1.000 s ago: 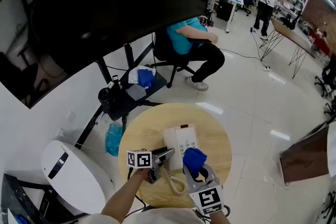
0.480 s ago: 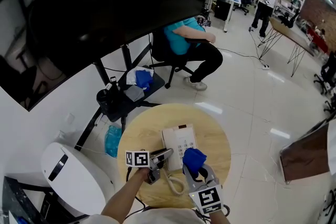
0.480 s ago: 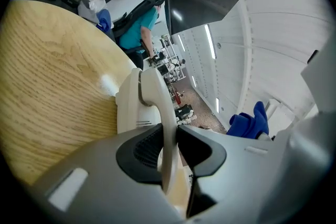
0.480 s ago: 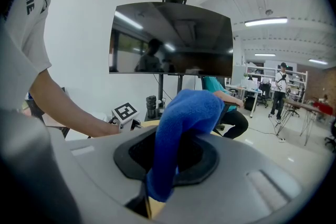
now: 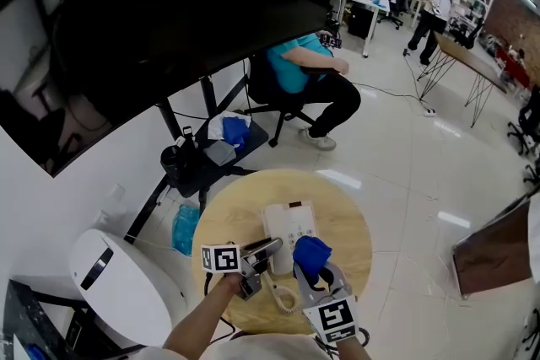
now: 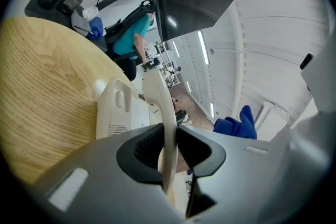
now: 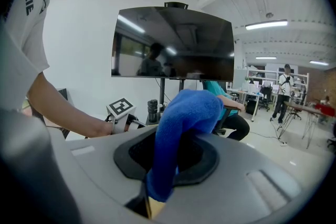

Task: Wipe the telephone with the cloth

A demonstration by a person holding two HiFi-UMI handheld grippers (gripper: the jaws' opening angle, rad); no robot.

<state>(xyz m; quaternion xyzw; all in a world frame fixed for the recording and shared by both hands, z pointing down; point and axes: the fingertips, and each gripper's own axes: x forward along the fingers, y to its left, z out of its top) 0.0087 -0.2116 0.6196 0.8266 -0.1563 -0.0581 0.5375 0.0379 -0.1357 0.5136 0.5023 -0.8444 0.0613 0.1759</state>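
Telephone (image 5: 278,223) sits on the counter (image 5: 226,217), its handset (image 6: 159,97) between the jaws of your left gripper (image 5: 267,249), which have just been closing onto it, so hold it clear while your right gripper (image 5: 314,270), clamped on the blue cloth (image 7: 184,113), sweeps the keypad (image 5: 299,225) with short strokes, minding the cord (image 5: 283,296) and the counter's near edge.

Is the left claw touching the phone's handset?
Touching. The left gripper view shows the left claw, whose jaws have just been closing, pinching the white handset on both sides.

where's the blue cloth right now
In the head view the blue cloth is clamped in the right hand-held gripper, low centre, by the near edge of the telephone.
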